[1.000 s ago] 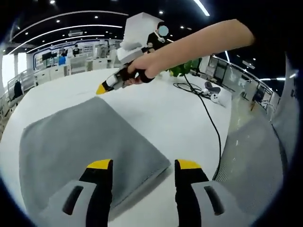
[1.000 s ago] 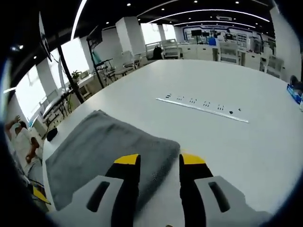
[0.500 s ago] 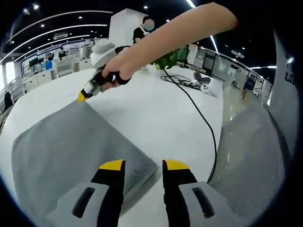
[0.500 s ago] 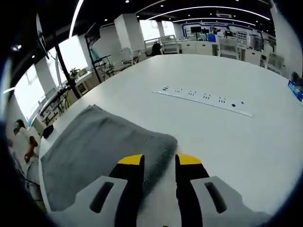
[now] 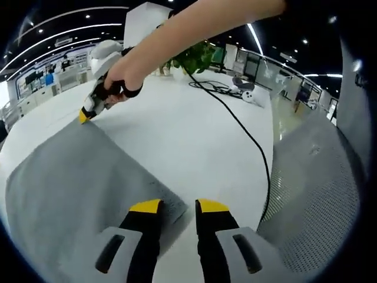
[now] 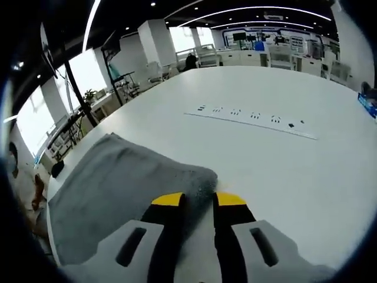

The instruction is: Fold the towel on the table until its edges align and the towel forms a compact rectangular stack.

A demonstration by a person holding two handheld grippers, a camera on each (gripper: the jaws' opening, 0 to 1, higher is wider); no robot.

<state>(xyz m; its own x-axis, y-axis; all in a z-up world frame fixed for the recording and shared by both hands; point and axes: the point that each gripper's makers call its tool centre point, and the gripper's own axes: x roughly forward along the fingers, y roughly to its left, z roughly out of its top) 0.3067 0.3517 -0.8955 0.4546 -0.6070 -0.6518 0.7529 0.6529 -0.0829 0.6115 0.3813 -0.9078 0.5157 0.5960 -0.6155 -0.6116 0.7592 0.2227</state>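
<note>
Towel [image 5: 70,177] is soft, limp; grasp corners. Left claw [image 5: 179,206] and right claw [image 6: 198,199] nearly clenched on corners; actual grip unclear.

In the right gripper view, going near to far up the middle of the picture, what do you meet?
Right gripper → towel corner → bare table → power strip → desks and chairs at the back.

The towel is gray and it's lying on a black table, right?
Not quite. The towel is gray, but the table under it is white, not black. The right gripper view shows this.
</note>
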